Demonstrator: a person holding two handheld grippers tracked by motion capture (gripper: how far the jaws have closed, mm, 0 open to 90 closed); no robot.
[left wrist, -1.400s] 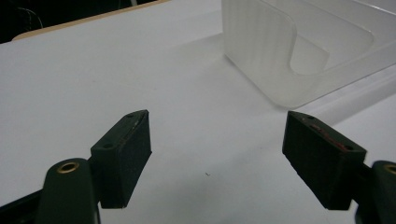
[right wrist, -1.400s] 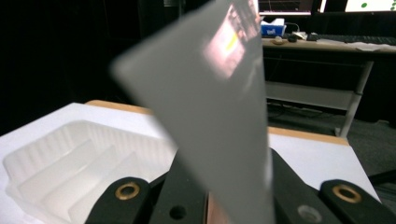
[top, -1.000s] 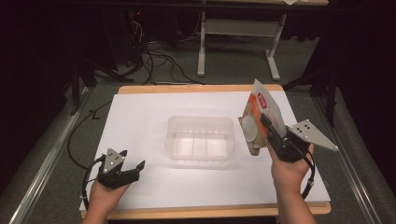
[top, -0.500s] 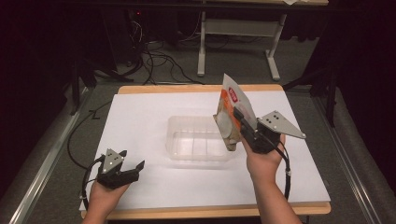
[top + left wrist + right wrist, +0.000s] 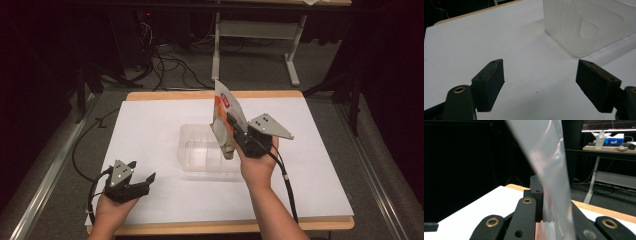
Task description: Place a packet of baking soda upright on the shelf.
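High view, near to far. At the near edge of the table, at about 7 o'clock from the bin, the left gripper is held low in the left hand; its jaws are seen spread wide with nothing between them, and only bare white tabletop lies ahead of them in the left gripper view, the bin wall rising at about 1 o'clock. At mid-table the right gripper is held up by the right hand, its jaws closed flat on a pouch, which is gripped at its right edge. The pouch is held upright, its long axis near vertical, the top at 12 o'clock and the lower end hanging over the right rim of the bin. In the right gripper view the pouch is seen edge-on between the jaws. The bin therefore lies at about 9 o'clock from the right gripper and directly below the pouch's lower end; the right hand is much the nearer to it. The bin appears empty, and open tabletop is left on all sides of it. A lowering of the pouch is judged to need only clearance of the right rim.
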